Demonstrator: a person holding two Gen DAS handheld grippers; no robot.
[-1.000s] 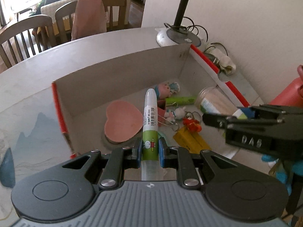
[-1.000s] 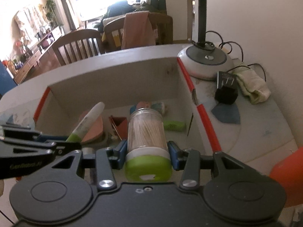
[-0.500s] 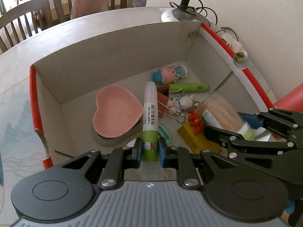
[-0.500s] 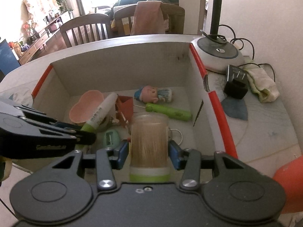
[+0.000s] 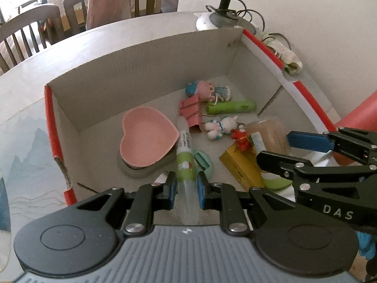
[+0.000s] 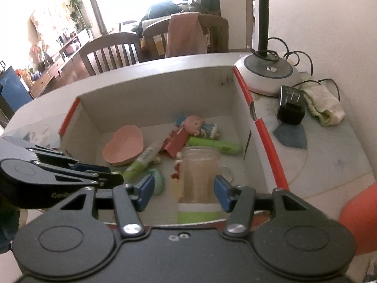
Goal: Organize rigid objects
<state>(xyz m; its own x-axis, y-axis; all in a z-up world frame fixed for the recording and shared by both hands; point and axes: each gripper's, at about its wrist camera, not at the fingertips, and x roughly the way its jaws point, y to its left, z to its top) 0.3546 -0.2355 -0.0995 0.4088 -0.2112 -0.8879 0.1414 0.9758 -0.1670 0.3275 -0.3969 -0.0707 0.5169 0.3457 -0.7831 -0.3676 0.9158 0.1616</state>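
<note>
left wrist view:
left claw (image 5: 186, 189): closed on the slim white glue tube with a green label (image 5: 185, 155), blue pads pressed to its clear lower end; the tube's tip leans into the box
box: open grey cardboard box with red-taped rims (image 5: 50, 118) on the pale tabletop (image 5: 28, 82)
inside the box: pink heart-shaped dish (image 5: 146, 139) left of the tube, sitting on a grey heart-shaped base; mint green rounded piece (image 5: 203, 161) just right of the tube; red folded clip (image 5: 190, 113); pink-faced doll with blue hair (image 5: 207, 90) near the far wall; lime green cylinder (image 5: 231, 107) lying flat; small white bunny figure (image 5: 220, 127); yellow block (image 5: 242, 169) with a red charm on it
right claw (image 5: 280, 149): reaches in from the right, fingers spread around the clear jar of toothpicks (image 5: 268, 134)

right wrist view:
right claw (image 6: 182, 189): jaws opening; the toothpick jar with its green lid (image 6: 200, 184) lies between the blue pads, a gap showing on each side, blurred, with its lid toward the camera
jar's place: inside the box (image 6: 242, 94), near its right wall, in front of the lime cylinder (image 6: 216, 145)
left claw (image 6: 115, 176): at the left, its tips on the glue tube (image 6: 143, 159)
beside the box: white round lamp base (image 6: 268, 75), black plug adapter (image 6: 291, 108), pale folded cloth (image 6: 326, 107)
</note>
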